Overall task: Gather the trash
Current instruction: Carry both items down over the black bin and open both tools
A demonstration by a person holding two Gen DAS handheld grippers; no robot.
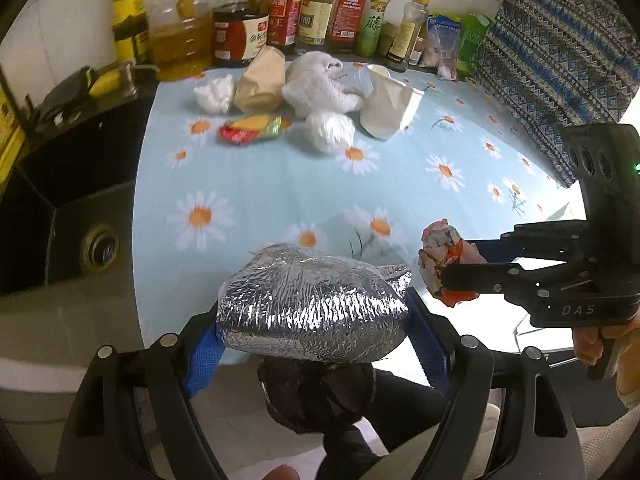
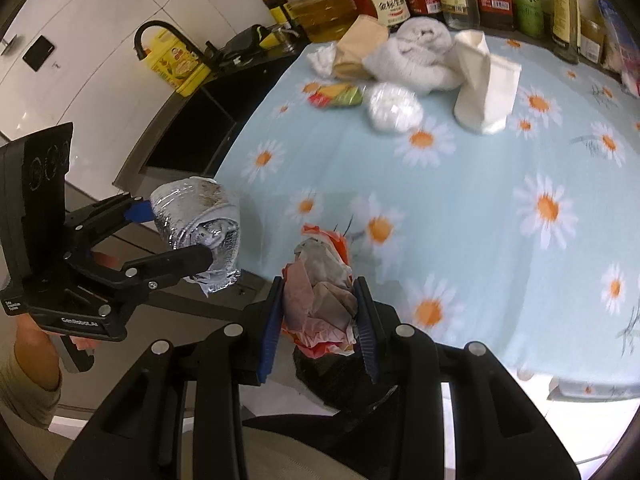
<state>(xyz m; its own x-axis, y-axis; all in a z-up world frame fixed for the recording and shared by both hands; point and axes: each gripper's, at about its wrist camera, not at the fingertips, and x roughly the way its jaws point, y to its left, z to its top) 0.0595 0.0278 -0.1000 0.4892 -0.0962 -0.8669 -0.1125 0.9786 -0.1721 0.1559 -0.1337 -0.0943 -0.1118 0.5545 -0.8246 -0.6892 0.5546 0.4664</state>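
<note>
Both tongs tilt steeply down over the near edge of the daisy-print worktop (image 1: 280,184). The left tongs (image 1: 316,320) stand wide, clamped on a crumpled silver foil bag (image 1: 312,300); the right tongs (image 2: 320,312) are nearly together, squeezing a wad of orange-and-white wrapper paper (image 2: 320,292). A black trash bag (image 2: 332,376) lies just below them. More trash sits near the far edge: a white paper cup (image 1: 390,108), a brown paper cup (image 1: 262,80), tissues (image 1: 320,86) and a candy wrapper (image 1: 252,128), before a row of bottles (image 1: 320,8).
</note>
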